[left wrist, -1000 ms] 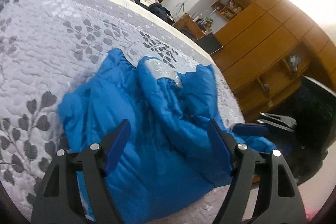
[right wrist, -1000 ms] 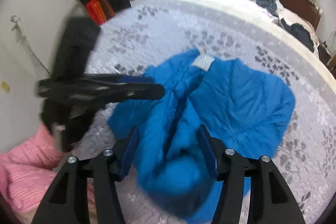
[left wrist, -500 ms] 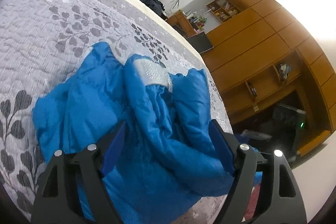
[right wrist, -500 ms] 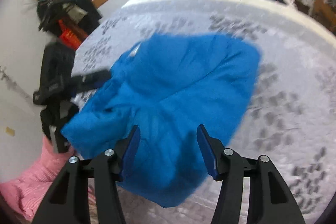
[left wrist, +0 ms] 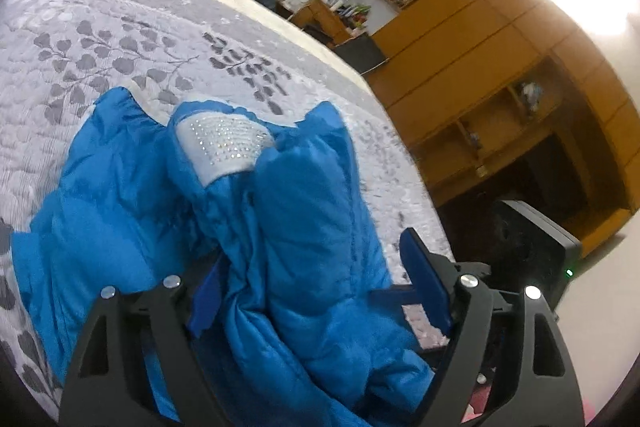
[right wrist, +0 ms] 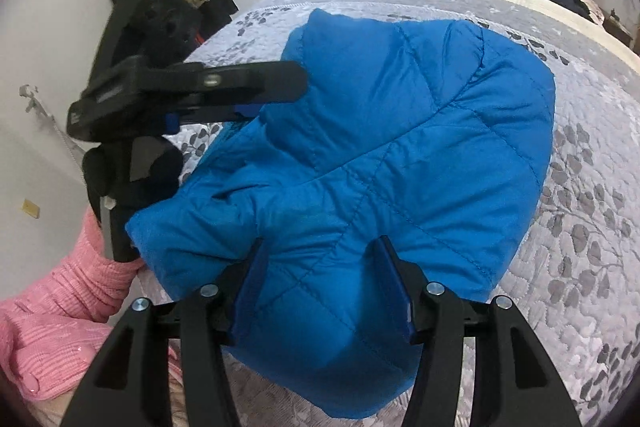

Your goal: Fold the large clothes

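- Since the earlier frames, both grippers have closed in on the blue padded jacket [right wrist: 392,147], which now lies more compactly folded on the bed [right wrist: 592,211].
- Jacket position: on the grey leaf-patterned quilt [left wrist: 120,39], near the bed's near edge. In the right wrist view the quilted back faces up. In the left wrist view a white sparkly patch [left wrist: 224,147] shows at the far end.
- Left gripper [left wrist: 320,291]: jaws wide, a bunched fold of the jacket between them. Whether the pads touch the fabric cannot be told.
- Right gripper [right wrist: 324,291]: jaws wide, the jacket's near edge lying between them, not pinched.
- A pink sleeve [right wrist: 60,323] shows at near left in the right wrist view.
- Wooden cabinets [left wrist: 500,75] stand right of the bed.
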Demonstrator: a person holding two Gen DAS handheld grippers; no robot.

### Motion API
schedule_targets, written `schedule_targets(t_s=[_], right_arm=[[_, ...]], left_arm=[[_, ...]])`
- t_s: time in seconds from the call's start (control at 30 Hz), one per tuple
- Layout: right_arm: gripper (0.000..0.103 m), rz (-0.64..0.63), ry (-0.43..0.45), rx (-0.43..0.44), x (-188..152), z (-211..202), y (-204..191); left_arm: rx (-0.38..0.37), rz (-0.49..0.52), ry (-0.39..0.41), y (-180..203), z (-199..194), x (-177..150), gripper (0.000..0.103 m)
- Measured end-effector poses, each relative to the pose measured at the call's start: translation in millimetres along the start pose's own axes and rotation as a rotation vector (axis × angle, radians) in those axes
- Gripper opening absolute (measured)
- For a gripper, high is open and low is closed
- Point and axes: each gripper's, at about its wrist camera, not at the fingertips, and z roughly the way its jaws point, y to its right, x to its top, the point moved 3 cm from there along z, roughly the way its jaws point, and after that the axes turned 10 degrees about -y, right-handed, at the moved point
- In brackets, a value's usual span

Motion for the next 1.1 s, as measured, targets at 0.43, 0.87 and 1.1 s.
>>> schedule_targets(t_s=[0.43, 0.87, 1.1], right_arm=[[0.057, 0.03, 0.139, 0.077, -20.2, -39.5, 16.2], [0.059, 0.027, 0.264, 0.101, -15.6, -79.4, 26.4], [0.059, -0.055, 0.163, 0.092, -4.4, -40.1, -3.0]], left_arm=[[0.091, 0.028, 0.037, 14.0, 14.3, 16.9, 0.018], [-0.053, 0.166, 0.21, 33.8, -78.5, 7.5, 0.015], [-0.076, -0.015, 0.213, -44.6, -95.2, -12.6, 0.015]])
